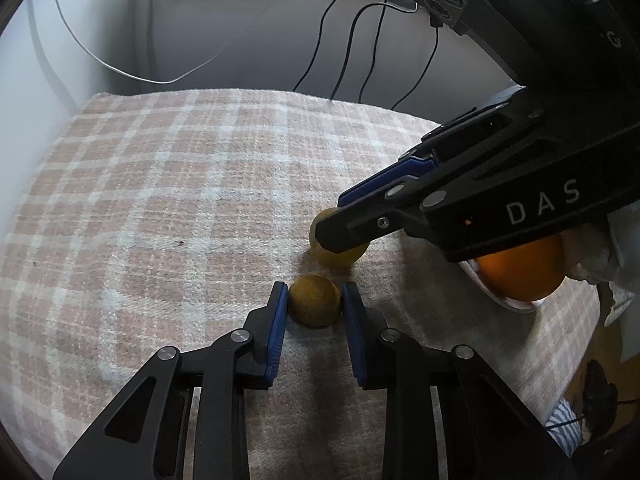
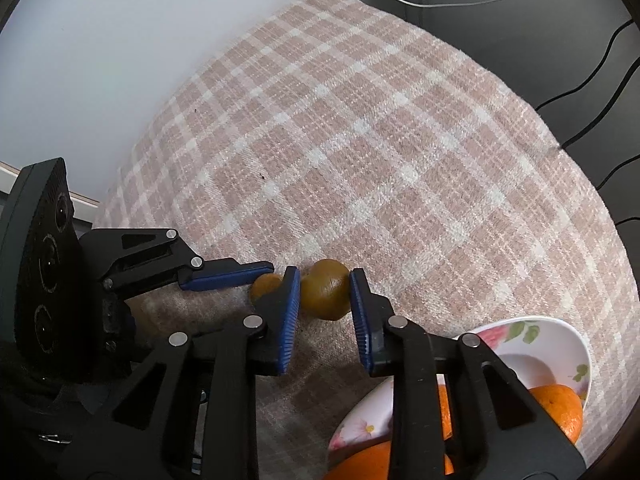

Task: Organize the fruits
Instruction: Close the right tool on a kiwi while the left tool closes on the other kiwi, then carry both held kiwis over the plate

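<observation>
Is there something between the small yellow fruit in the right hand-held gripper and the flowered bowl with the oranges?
Nothing visible. The small yellow fruit sits on the checked cloth, and only bare cloth lies between it and the flowered bowl; the right hand-held gripper reaches over the bowl's rim.

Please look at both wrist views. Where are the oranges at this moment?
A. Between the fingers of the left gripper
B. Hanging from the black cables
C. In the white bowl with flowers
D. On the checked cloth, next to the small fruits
C: in the right wrist view the oranges lie inside the white flowered bowl, while the grippers are closed on two small yellow-green fruits on the cloth.
</observation>
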